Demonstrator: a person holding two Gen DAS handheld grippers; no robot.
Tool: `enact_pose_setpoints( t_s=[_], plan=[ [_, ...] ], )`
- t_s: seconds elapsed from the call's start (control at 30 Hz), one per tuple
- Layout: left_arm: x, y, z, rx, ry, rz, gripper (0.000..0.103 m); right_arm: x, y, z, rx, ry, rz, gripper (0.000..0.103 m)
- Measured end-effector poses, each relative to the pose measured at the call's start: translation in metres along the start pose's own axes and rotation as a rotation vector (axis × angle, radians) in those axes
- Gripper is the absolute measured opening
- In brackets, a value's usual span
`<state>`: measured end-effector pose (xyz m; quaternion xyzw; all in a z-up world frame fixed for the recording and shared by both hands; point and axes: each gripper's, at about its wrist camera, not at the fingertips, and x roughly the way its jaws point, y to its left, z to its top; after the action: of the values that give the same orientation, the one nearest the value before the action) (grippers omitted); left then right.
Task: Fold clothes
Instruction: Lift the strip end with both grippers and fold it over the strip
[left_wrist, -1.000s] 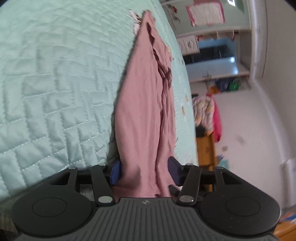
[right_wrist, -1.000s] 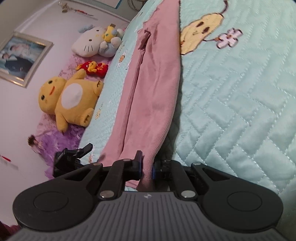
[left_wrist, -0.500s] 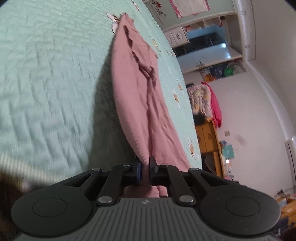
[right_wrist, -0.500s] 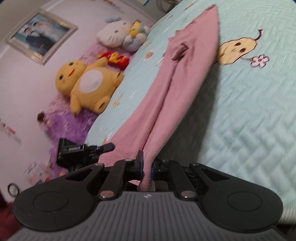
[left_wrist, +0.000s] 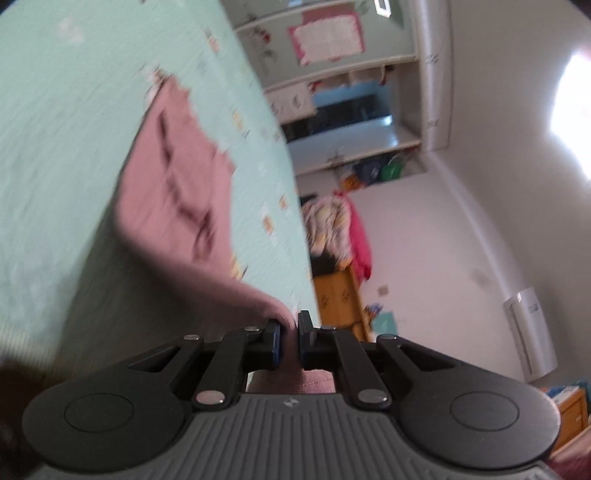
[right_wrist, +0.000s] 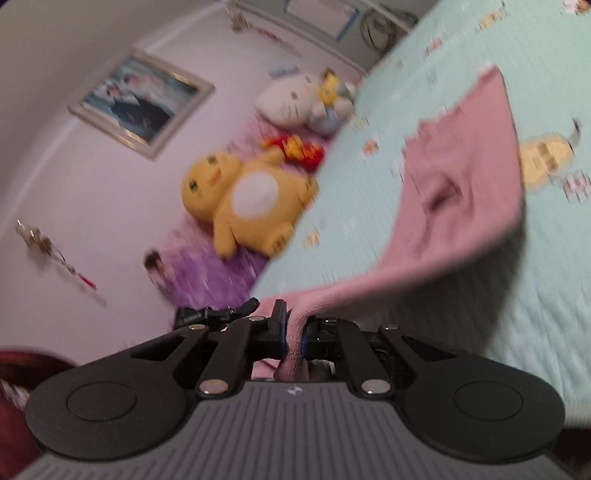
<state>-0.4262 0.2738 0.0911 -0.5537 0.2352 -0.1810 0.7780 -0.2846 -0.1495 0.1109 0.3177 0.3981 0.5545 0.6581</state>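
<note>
- Since half a second ago, the pink garment (left_wrist: 177, 192) has risen off the bed, its near end now lifted above the green quilt (left_wrist: 74, 110) while the far end lies on it.
- The left gripper (left_wrist: 288, 339) is clenched on 1 near corner.
- The right gripper (right_wrist: 293, 332) pinches the other corner.
- Both views are blurred.
- A yellow plush toy (right_wrist: 243, 199) lies beside the bed.
</note>
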Motion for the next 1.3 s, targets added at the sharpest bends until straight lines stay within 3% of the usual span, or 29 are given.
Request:
enact_pose_setpoints(
  t_s=[0.27, 0.43, 0.57, 0.8, 1.3],
  plan=[
    [0.074, -0.004, 0.121, 0.001, -0.099, 0.009, 0.007, 0.045, -0.039, 0.127, 0.019, -0.163, 0.015, 0.006],
    [0.138, 0.031, 0.190, -0.028, -0.094, 0.079, 0.007, 0.084, -0.094, 0.202, 0.078, -0.205, -0.033, 0.006],
    [0.181, 0.073, 0.226, -0.081, -0.088, 0.171, 0.007, 0.118, -0.153, 0.235, 0.169, -0.207, -0.087, 0.006],
    [0.205, 0.130, 0.241, -0.173, -0.068, 0.253, 0.007, 0.151, -0.227, 0.235, 0.292, -0.169, -0.159, 0.006],
    [0.201, 0.144, 0.237, -0.169, -0.060, 0.241, 0.007, 0.157, -0.249, 0.223, 0.283, -0.138, -0.144, 0.006]
  ],
)
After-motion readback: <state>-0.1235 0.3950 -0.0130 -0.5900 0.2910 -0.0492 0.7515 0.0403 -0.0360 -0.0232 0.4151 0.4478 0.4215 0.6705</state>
